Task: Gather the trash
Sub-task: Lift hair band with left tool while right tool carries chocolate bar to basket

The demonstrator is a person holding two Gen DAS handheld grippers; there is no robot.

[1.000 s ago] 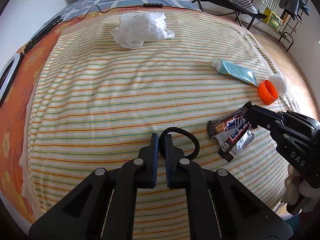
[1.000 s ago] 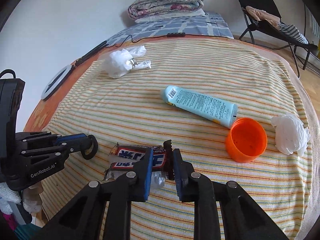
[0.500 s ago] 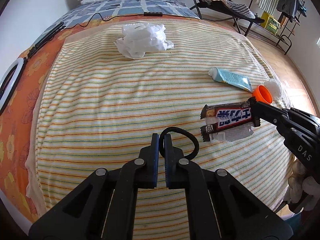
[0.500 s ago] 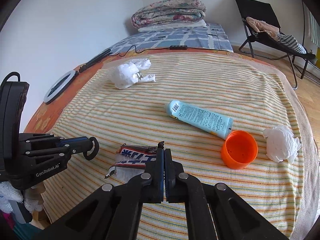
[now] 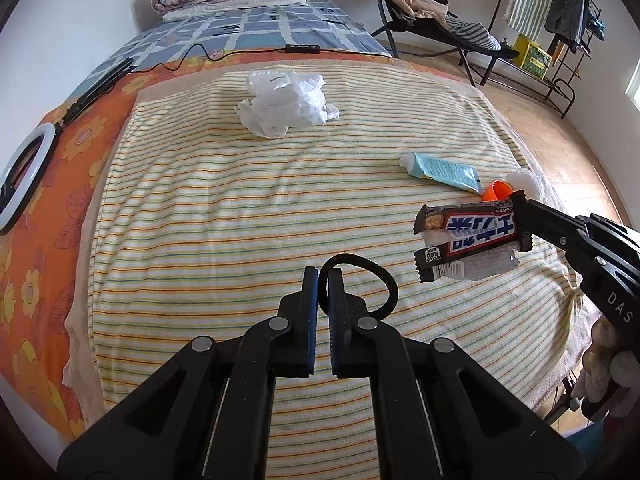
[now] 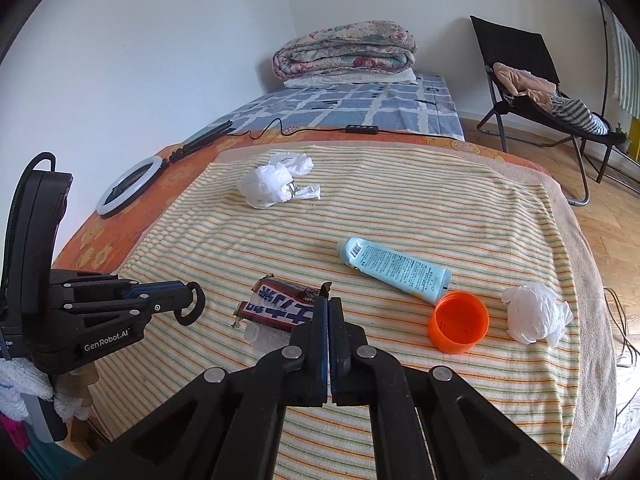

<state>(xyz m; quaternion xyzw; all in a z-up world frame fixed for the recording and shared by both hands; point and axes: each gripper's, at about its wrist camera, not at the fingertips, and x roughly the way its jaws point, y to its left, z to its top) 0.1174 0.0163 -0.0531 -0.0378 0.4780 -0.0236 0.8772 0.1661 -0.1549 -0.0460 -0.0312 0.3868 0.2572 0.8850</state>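
My right gripper [image 6: 329, 300] is shut on a candy bar wrapper [image 6: 282, 308] and holds it in the air above the striped cloth; the wrapper also shows in the left wrist view [image 5: 468, 236]. My left gripper [image 5: 323, 276] is shut on a black ring [image 5: 372, 284], seen too in the right wrist view [image 6: 191, 304]. On the cloth lie a blue tube [image 6: 396, 270], an orange cup [image 6: 458, 322], a small white crumpled bag [image 6: 534, 318] and a larger crumpled white bag [image 6: 276, 184].
The striped cloth [image 5: 224, 208] covers a bed with an orange flowered sheet [image 5: 48, 184]. A ring light [image 6: 130, 188] and a cable lie at the left. Folded blankets [image 6: 344, 50] sit at the far end. A black chair [image 6: 532, 80] stands on the floor at right.
My right gripper closed on the candy bar wrapper and lifted it off the cloth. My left gripper kept hold of the black ring and rose slightly.
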